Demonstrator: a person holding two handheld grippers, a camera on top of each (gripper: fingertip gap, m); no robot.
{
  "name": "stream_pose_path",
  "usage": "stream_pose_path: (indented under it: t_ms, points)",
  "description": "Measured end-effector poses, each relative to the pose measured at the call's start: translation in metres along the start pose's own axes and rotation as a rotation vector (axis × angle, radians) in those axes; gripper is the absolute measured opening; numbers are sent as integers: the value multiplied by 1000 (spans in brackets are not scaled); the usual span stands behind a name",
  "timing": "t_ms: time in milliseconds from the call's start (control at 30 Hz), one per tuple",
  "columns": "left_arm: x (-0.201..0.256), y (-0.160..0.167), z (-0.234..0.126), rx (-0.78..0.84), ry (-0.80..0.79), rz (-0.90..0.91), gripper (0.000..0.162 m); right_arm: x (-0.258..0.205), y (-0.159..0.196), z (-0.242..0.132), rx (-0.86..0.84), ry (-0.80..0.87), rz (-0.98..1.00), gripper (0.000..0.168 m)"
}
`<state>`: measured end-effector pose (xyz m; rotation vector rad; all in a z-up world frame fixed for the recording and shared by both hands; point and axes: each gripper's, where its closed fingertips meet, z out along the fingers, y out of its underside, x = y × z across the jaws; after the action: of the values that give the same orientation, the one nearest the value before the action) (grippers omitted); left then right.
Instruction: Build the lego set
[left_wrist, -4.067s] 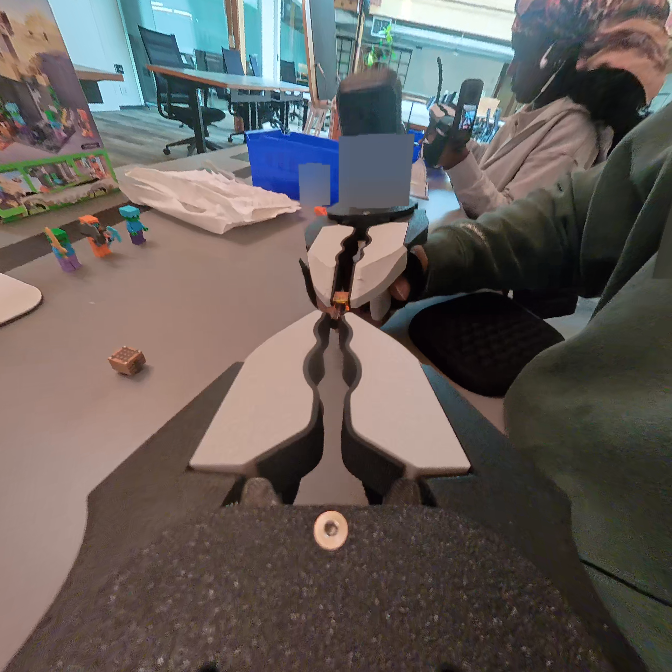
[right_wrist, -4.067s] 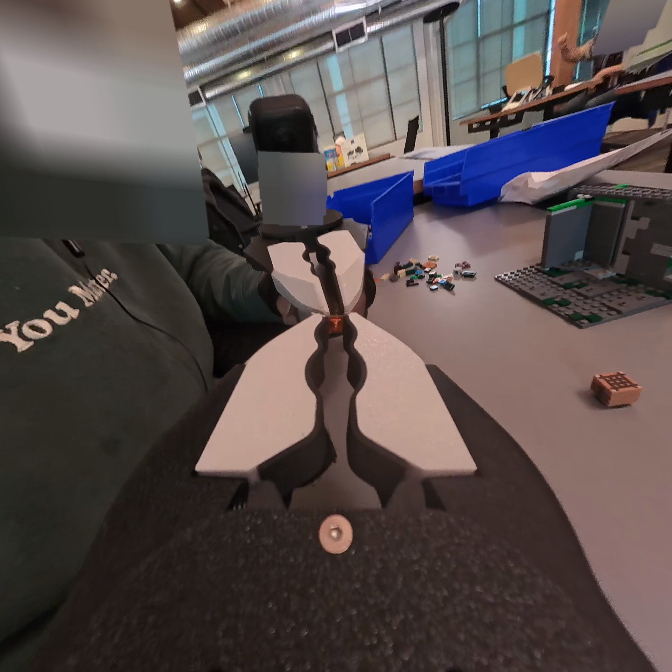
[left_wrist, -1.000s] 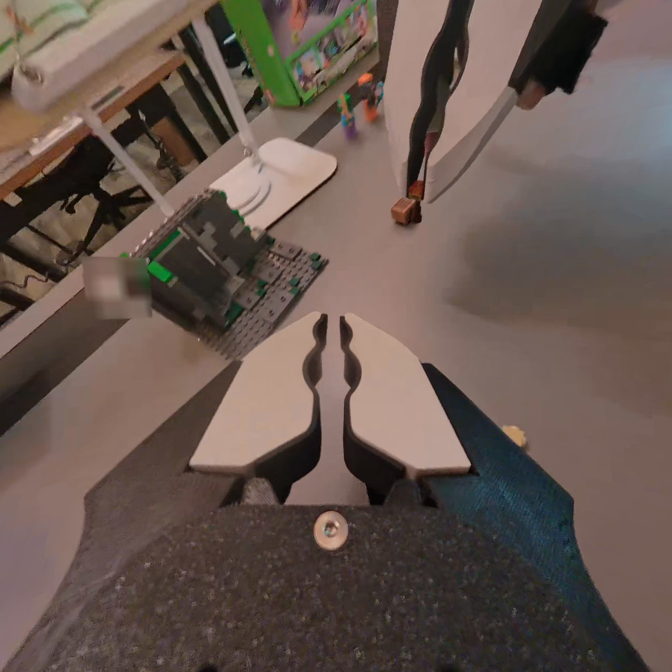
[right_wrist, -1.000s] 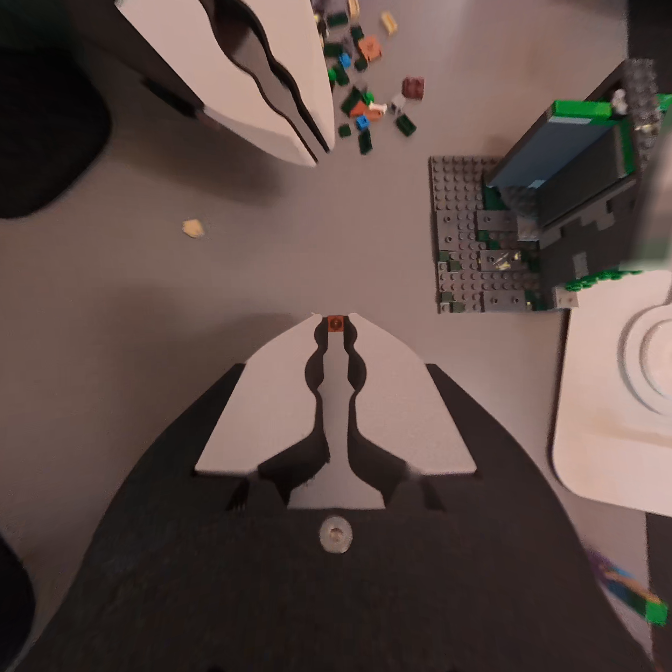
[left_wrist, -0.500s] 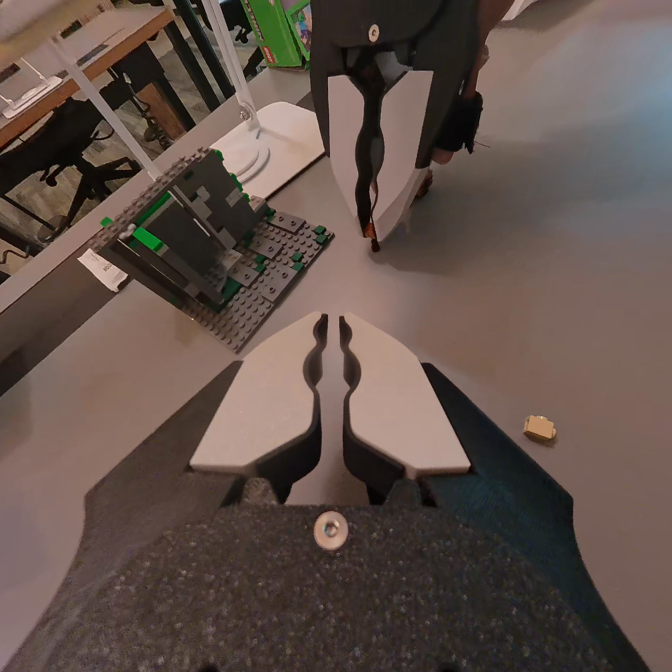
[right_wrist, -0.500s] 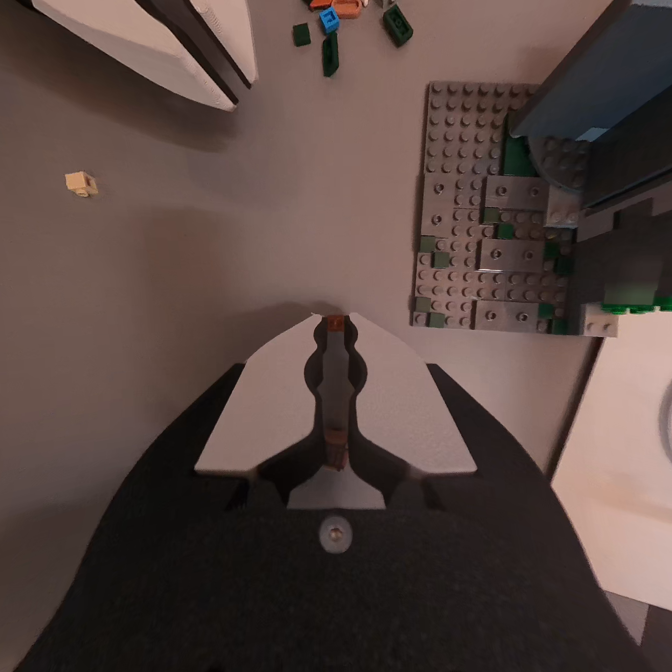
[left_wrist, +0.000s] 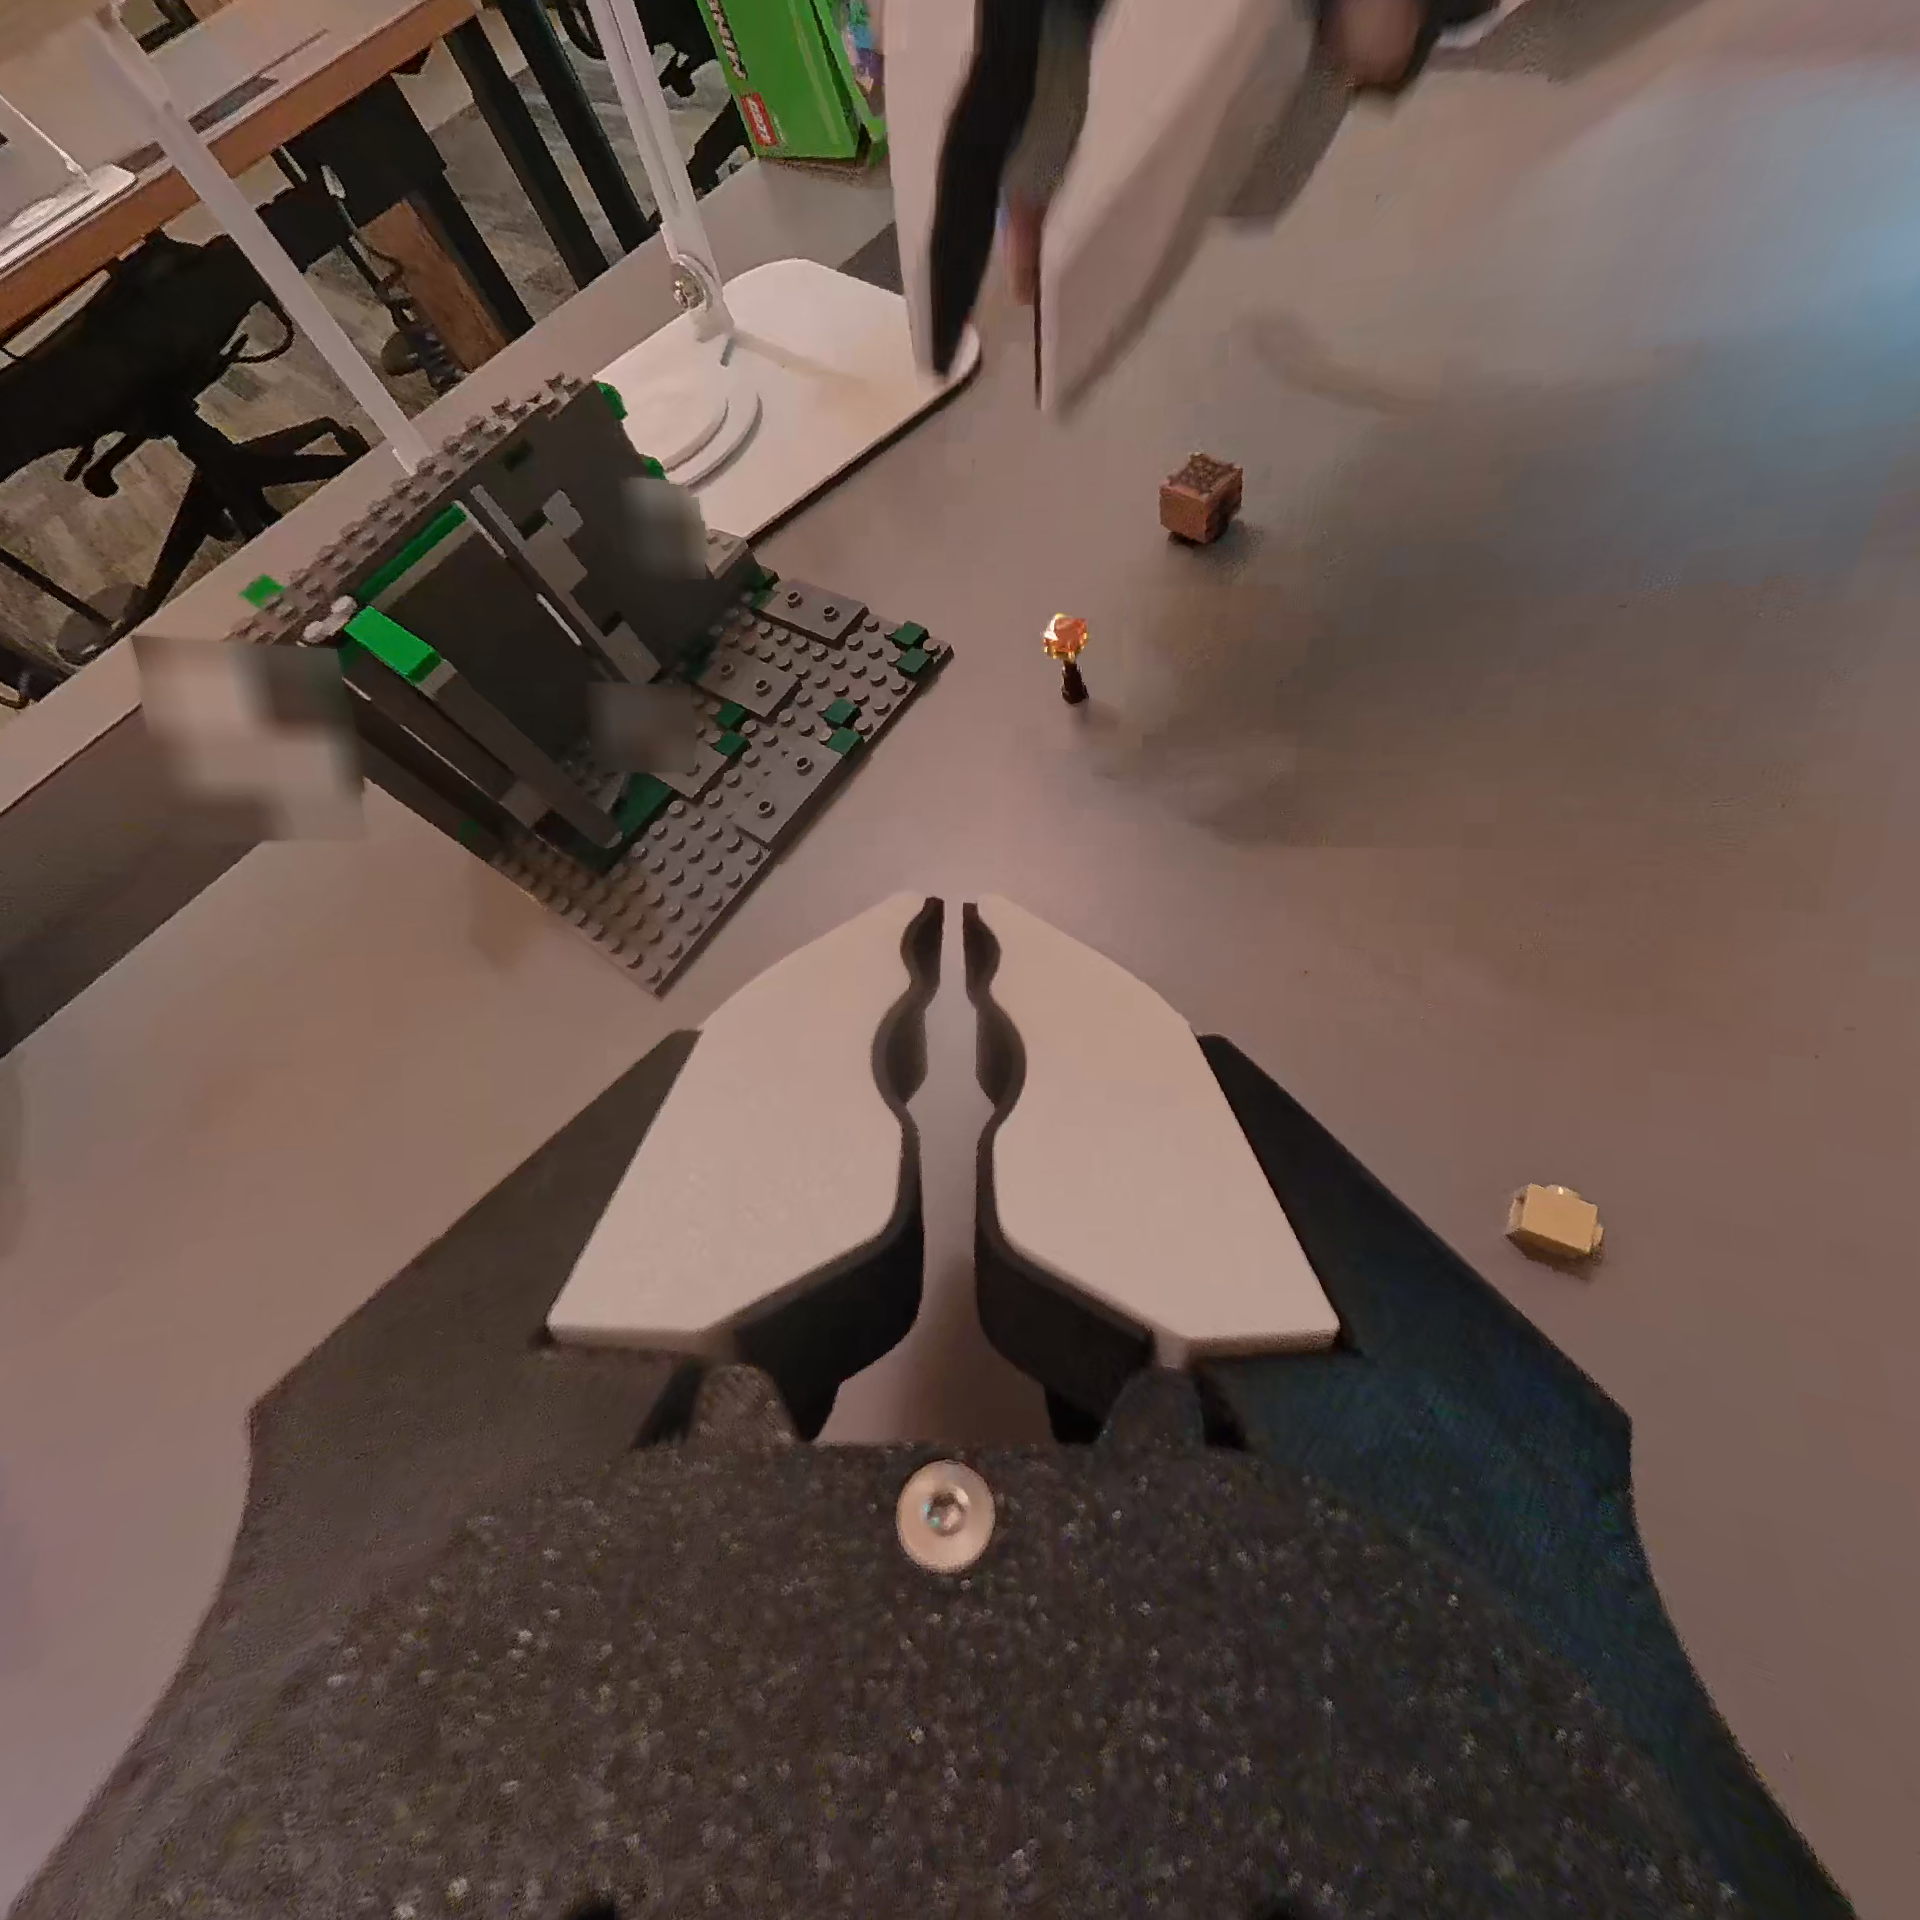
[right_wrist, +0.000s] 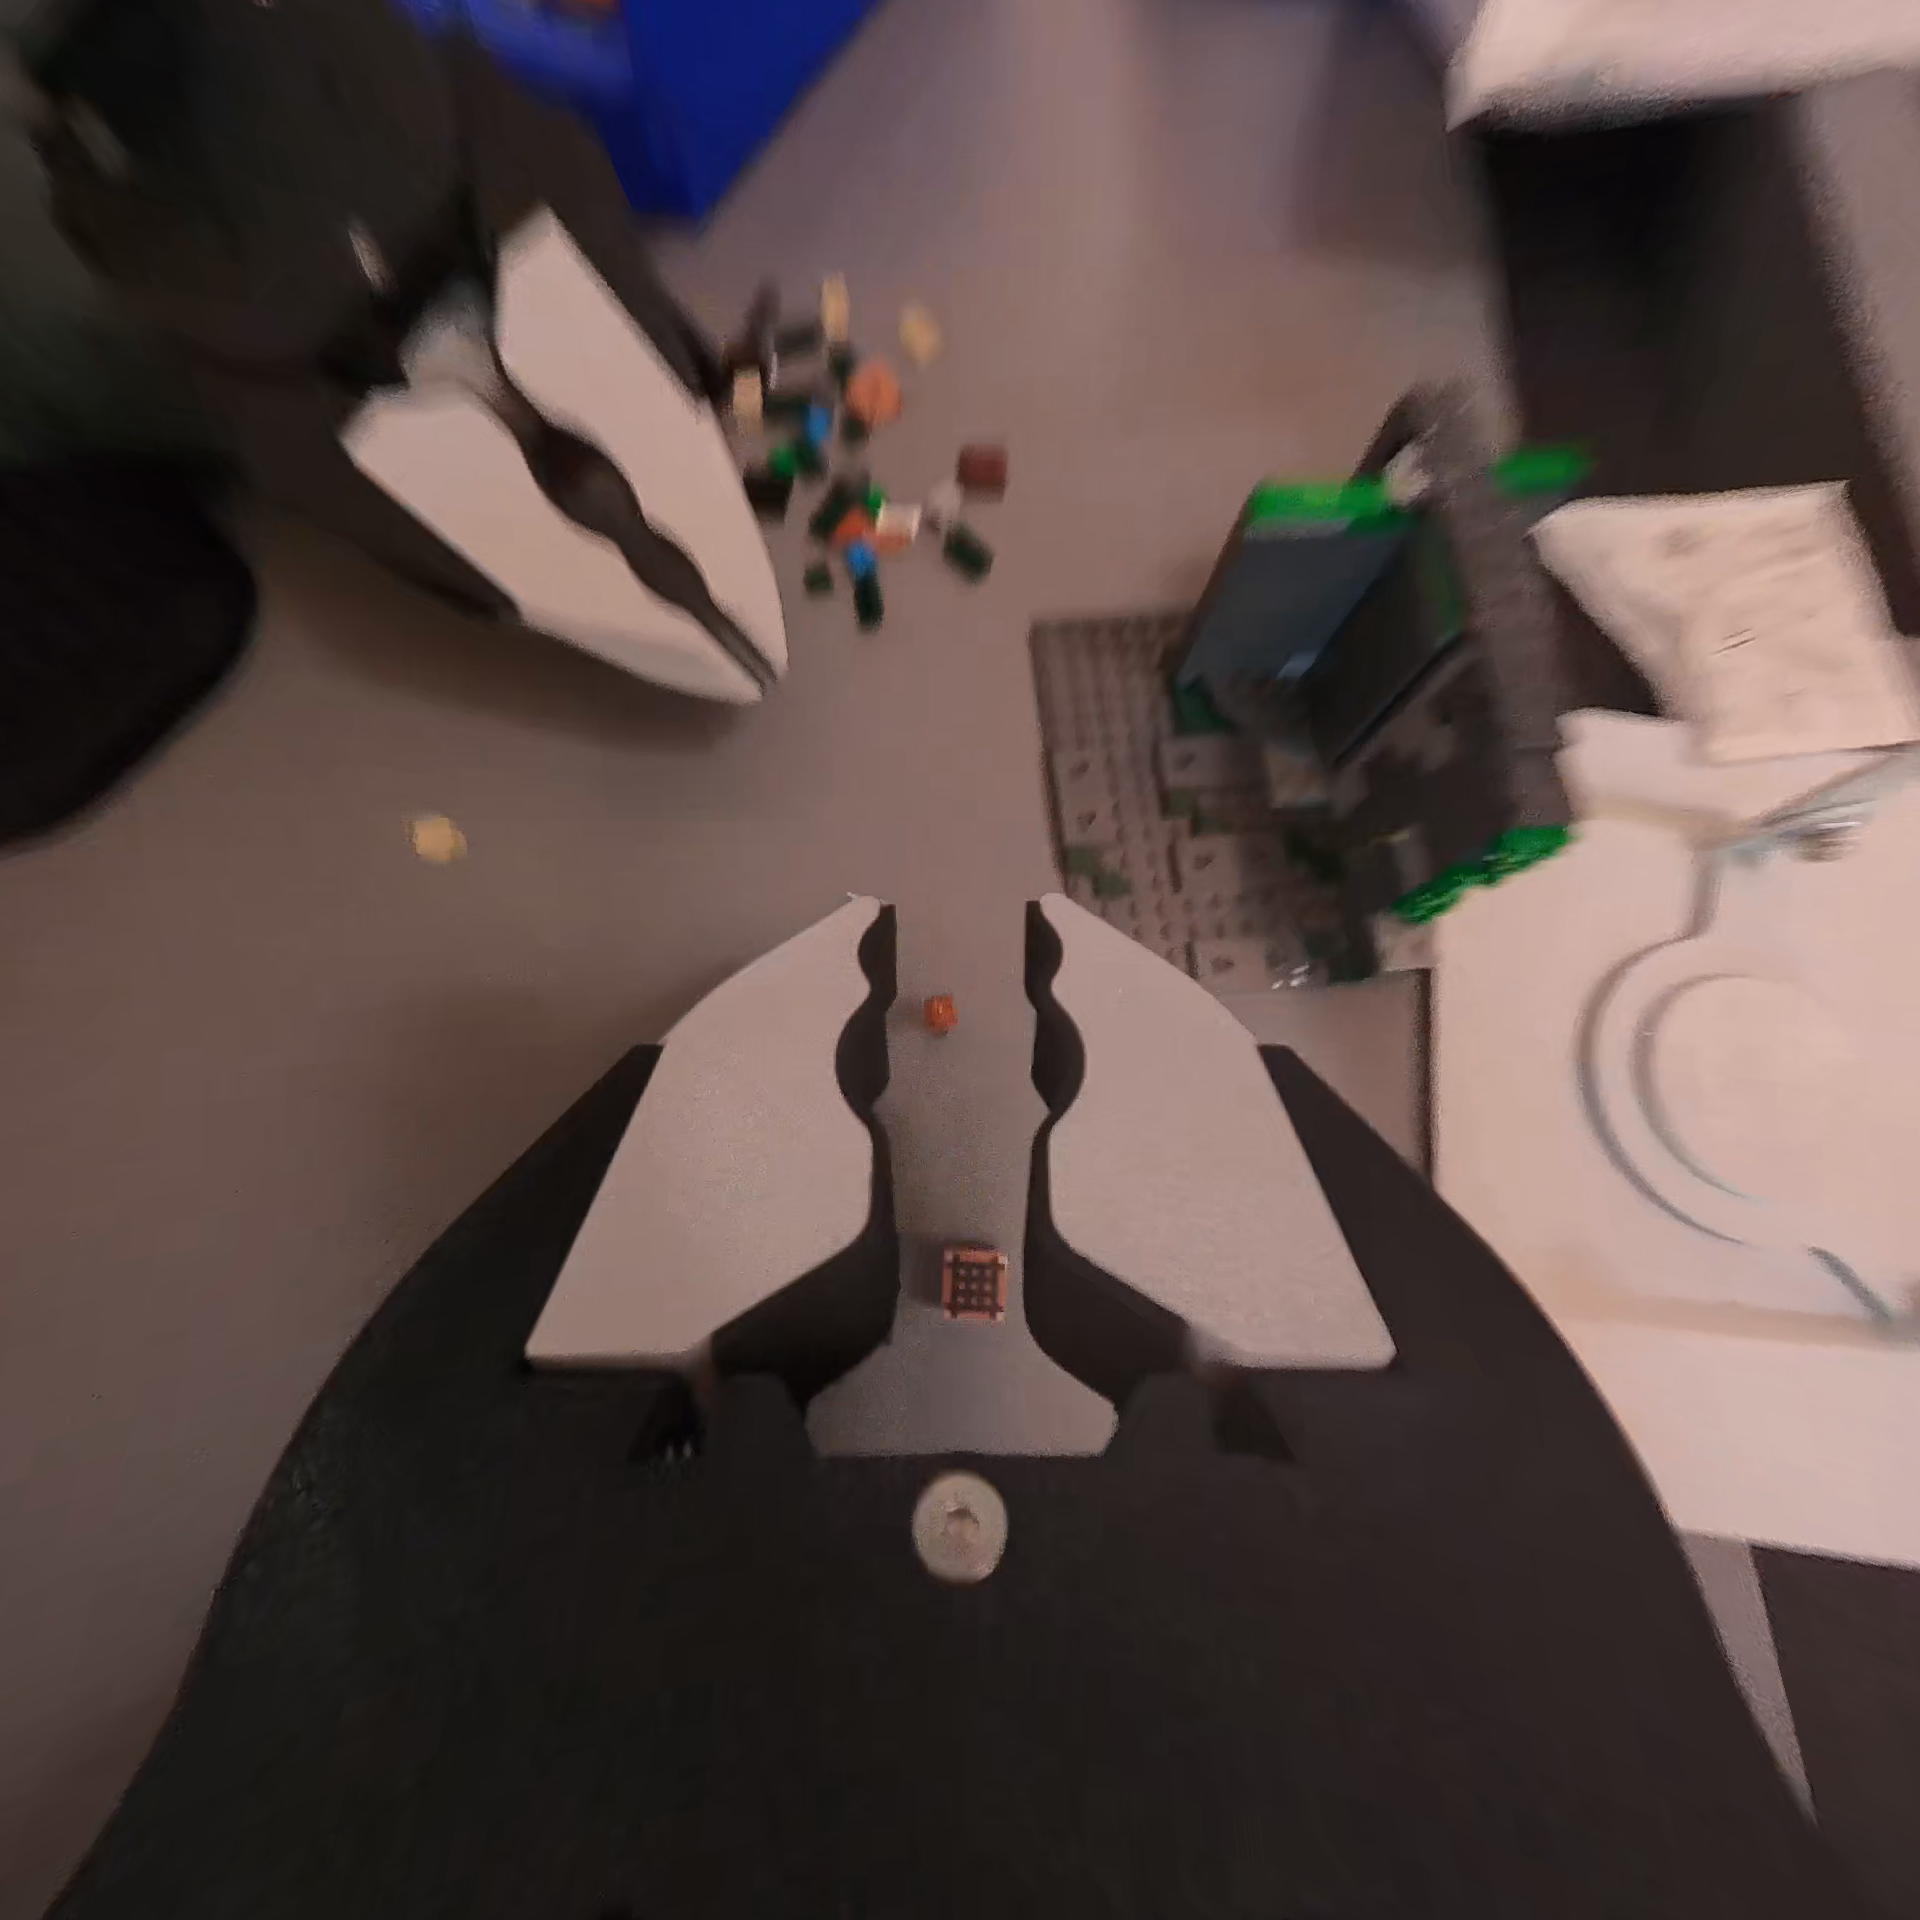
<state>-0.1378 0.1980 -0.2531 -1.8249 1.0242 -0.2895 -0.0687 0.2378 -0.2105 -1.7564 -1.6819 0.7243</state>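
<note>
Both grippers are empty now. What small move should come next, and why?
Probably lower the open right gripper onto the torch and close on it. It stands alone on the table, beside the build; the left gripper is nearly shut and empty.

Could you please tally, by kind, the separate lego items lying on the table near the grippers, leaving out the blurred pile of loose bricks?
Grey baseplate build: 1
Torch piece with orange flame: 1
Brown cube block: 1
Tan small brick: 1
Total: 4
</note>
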Motion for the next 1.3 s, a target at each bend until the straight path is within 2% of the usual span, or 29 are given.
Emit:
stream_pose_path:
  t_ms: [100, 167, 300, 467, 600, 767, 1067, 1167, 1300]
  points:
    - [-2, -1, -1, 19, -6, -6, 0, -5, -34, -49, 238, 169, 56, 23]
    - [-2, -2, 0, 28, -7, -8, 0, -12, -39, -77, 354, 296, 108, 23]
    - [1, -9, 1, 76, -8, -13, 0, -25, -14, -106, 467, 517, 220, 20]
    - [0, -21, -3, 172, -36, -69, 0, -33, 23, -111, 573, 672, 344, 7]
    - [-6, -23, -4, 221, -78, -115, 0, -33, 37, -106, 605, 675, 390, 0]
    - [-14, -28, -9, 272, -135, -122, 0, -30, 46, -98, 616, 703, 382, 0]
    - [-31, -31, -13, 314, -244, -145, 0, -32, 39, -105, 592, 759, 224, 0]
    - [-55, -37, -15, 318, -336, -212, 0, -33, 36, -108, 601, 775, 213, 0]
    - [-106, -72, -27, 371, -448, -272, 0, -33, 36, -107, 594, 795, 179, 0]
